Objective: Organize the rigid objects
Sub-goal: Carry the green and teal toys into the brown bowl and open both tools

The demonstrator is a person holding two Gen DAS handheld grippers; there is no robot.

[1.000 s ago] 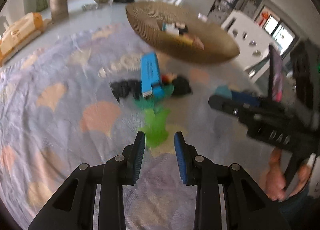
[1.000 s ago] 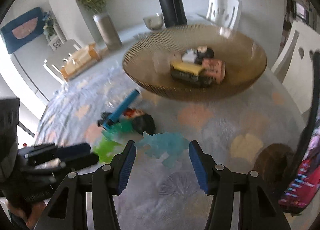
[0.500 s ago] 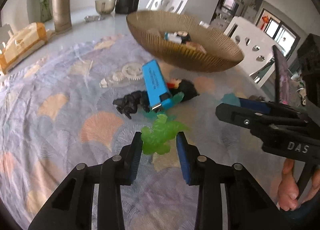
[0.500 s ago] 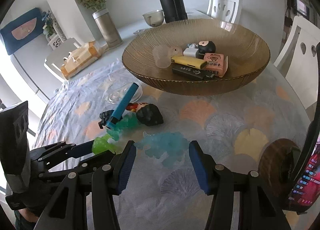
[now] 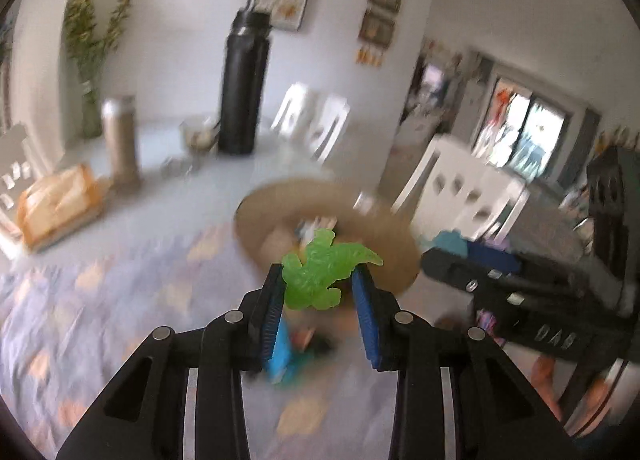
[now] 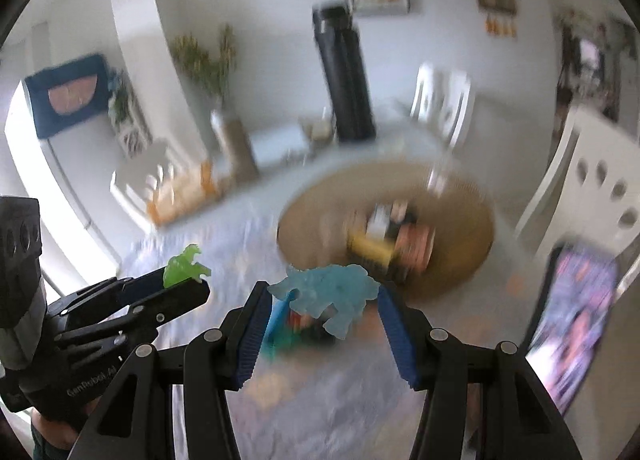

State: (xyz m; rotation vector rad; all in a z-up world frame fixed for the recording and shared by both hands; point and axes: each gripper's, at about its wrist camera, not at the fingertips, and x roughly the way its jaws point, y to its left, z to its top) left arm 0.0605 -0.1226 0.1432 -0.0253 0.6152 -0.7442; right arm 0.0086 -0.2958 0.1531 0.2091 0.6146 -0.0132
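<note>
My left gripper [image 5: 318,273] is shut on a translucent green dinosaur toy [image 5: 316,282] and holds it in the air in front of the brown ribbed bowl [image 5: 394,256]. My right gripper [image 6: 322,294] is shut on a pale blue dinosaur toy [image 6: 340,294], also lifted off the cloth. The bowl [image 6: 464,228] holds several small items, among them a yellow box [image 6: 370,250] and a pink one. In the right wrist view the left gripper [image 6: 188,284] with the green toy [image 6: 182,266] sits at the left. Below the fingers a blue lighter [image 5: 278,356] and a dark figure lie blurred on the cloth.
A tall black flask [image 5: 244,92], a metal tumbler [image 5: 122,140] and an orange tissue box [image 5: 56,200] stand at the table's far side. A phone [image 6: 576,320] lies at the right. White chairs [image 5: 472,188] ring the table. A person's hand shows under each gripper.
Both grippers have risen off the cloth with their toys and tipped upward, so the bowl and the far wall fill the view. The pile of small items has dropped below the fingers.
</note>
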